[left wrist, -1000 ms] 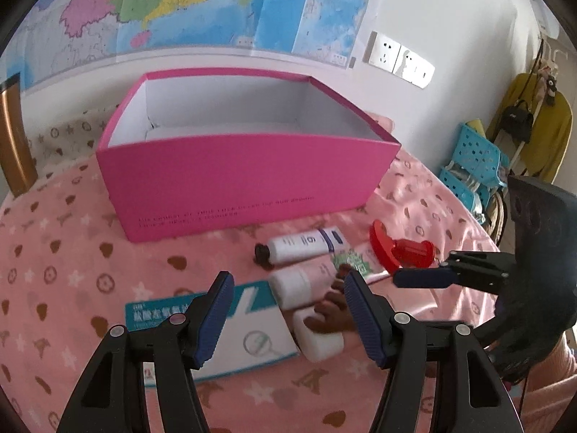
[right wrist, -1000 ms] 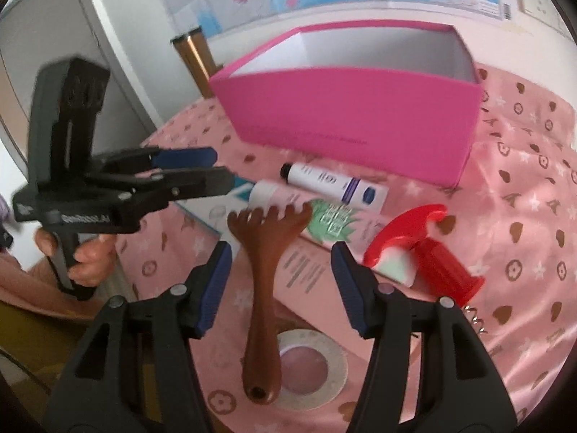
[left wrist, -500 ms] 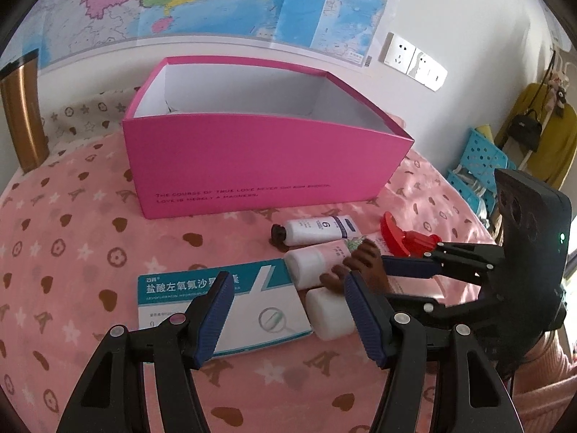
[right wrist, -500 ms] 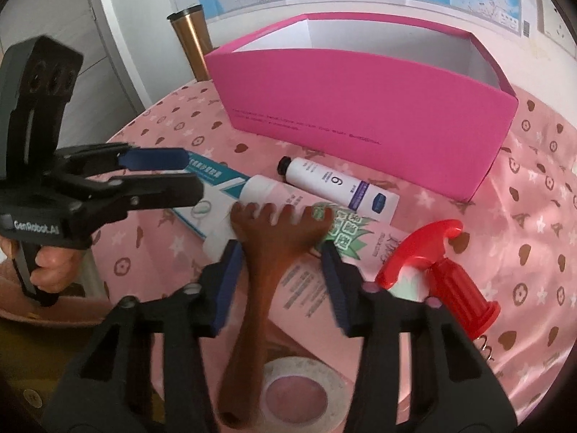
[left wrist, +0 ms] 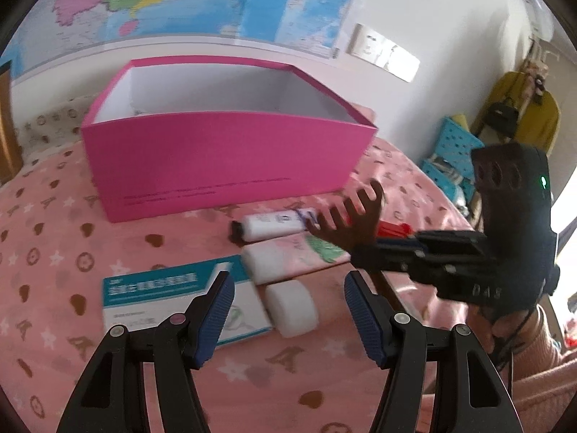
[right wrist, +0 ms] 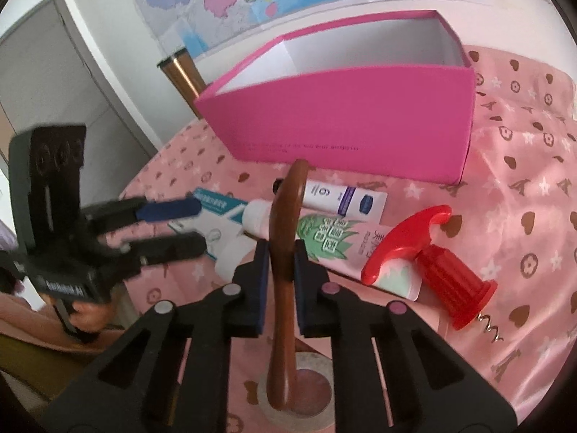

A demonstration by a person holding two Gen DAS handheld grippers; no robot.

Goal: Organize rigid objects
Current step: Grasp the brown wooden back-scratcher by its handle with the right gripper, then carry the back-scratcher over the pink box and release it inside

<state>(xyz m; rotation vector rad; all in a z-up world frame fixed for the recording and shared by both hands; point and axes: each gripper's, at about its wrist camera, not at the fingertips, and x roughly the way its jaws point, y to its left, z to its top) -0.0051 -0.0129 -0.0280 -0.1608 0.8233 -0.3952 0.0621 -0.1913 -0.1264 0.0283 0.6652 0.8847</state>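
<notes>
The right claw (right wrist: 280, 265) is clenched on the brown wooden back scratcher (right wrist: 286, 223) at frame centre, below the pink box (right wrist: 346, 119). The left claw (left wrist: 288, 310) is held released above the white bottle (left wrist: 292, 308).

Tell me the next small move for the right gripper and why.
Probably carry it forward over the near wall of the pink box. The right gripper is shut on the wooden back scratcher, whose claw end is raised off the tubes in the left wrist view, and the box stands open just ahead.
</notes>
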